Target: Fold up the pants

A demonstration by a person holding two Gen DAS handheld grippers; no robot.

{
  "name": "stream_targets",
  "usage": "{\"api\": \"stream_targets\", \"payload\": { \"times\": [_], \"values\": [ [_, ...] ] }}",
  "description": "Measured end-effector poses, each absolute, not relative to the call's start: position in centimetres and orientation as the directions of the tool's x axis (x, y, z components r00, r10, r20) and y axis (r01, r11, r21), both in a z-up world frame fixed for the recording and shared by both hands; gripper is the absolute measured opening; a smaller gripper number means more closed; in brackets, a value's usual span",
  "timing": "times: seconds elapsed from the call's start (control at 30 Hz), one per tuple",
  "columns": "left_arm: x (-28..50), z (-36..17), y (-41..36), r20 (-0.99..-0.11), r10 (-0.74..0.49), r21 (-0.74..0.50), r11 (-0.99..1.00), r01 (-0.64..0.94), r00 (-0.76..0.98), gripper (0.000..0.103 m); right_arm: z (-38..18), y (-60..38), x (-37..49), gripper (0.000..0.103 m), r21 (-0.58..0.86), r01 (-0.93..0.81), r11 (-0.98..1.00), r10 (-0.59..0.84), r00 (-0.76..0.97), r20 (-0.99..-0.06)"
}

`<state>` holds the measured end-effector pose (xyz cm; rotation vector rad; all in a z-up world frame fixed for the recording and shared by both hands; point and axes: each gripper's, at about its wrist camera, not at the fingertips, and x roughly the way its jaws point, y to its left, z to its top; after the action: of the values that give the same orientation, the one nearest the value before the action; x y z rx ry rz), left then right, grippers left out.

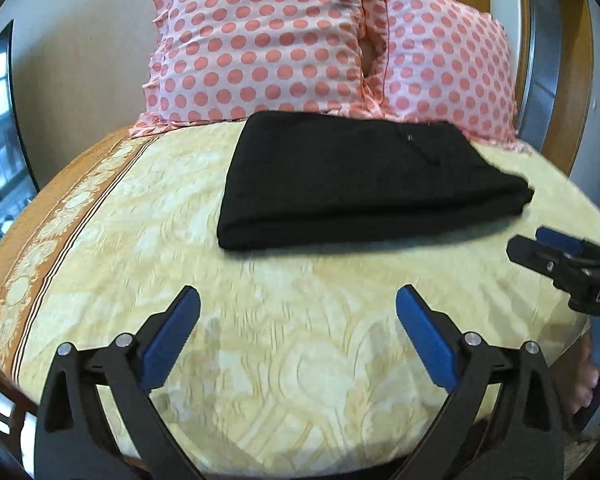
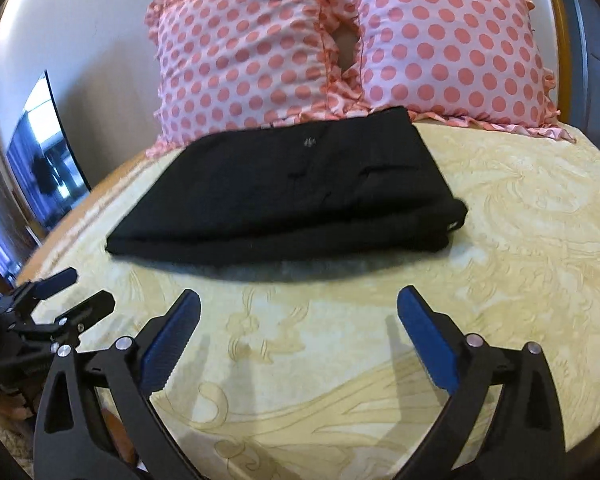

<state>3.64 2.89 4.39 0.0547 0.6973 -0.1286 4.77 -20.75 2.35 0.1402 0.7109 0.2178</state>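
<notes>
The black pants (image 1: pixel 355 180) lie folded into a flat rectangular stack on the yellow patterned bedspread (image 1: pixel 284 340), just in front of the pillows. They also show in the right wrist view (image 2: pixel 292 196). My left gripper (image 1: pixel 298 300) is open and empty, held back from the pants' near edge. My right gripper (image 2: pixel 298 300) is open and empty too, also short of the pants. The right gripper shows at the right edge of the left wrist view (image 1: pixel 539 246), and the left gripper shows at the left edge of the right wrist view (image 2: pixel 82 290).
Two pink pillows with coral polka dots (image 1: pixel 268 40) (image 2: pixel 451 40) lean against the wall behind the pants. The bedspread has an orange border along the left side (image 1: pixel 40 240). A wooden headboard frame (image 1: pixel 579 80) is at the right. A mirror or window (image 2: pixel 40 152) is at the left.
</notes>
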Motion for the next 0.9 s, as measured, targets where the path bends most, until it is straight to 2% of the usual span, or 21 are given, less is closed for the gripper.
{"api": "stream_targets", "payload": {
  "times": [0.13, 0.27, 0.37, 0.5, 0.9],
  "values": [
    [3.4, 3.8, 2.9, -0.653, -0.100, 0.004, 0.991, 0.136, 0.751, 0.098, 2.2, -19.8, 4.2, 0.102, 0.128, -0.133, 0.983, 0.184, 0.751, -0.634],
    [3.5, 3.3, 2.8, -0.670, -0.086, 0.011, 0.992, 0.126, 0.738, 0.101, 2.1, -19.6, 4.0, 0.102, 0.112, -0.122, 0.986, 0.165, 0.756, -0.634],
    [3.2, 3.1, 2.8, -0.656, -0.082, 0.016, 0.992, 0.123, 0.750, 0.101, 1.4, -19.8, 4.3, 0.102, 0.110, -0.089, 0.990, 0.139, 0.744, -0.654],
    [2.9, 2.8, 2.8, -0.629, -0.081, 0.016, 0.993, 0.116, 0.773, 0.101, 1.0, -18.9, 3.5, 0.102, 0.034, -0.059, 0.998, 0.067, 0.776, -0.627],
    [2.4, 2.6, 2.7, -0.606, -0.063, 0.018, 0.995, 0.094, 0.793, 0.101, 0.8, -19.1, 3.1, 0.102, 0.036, -0.051, 0.998, 0.063, 0.793, -0.607]
  ]
}}
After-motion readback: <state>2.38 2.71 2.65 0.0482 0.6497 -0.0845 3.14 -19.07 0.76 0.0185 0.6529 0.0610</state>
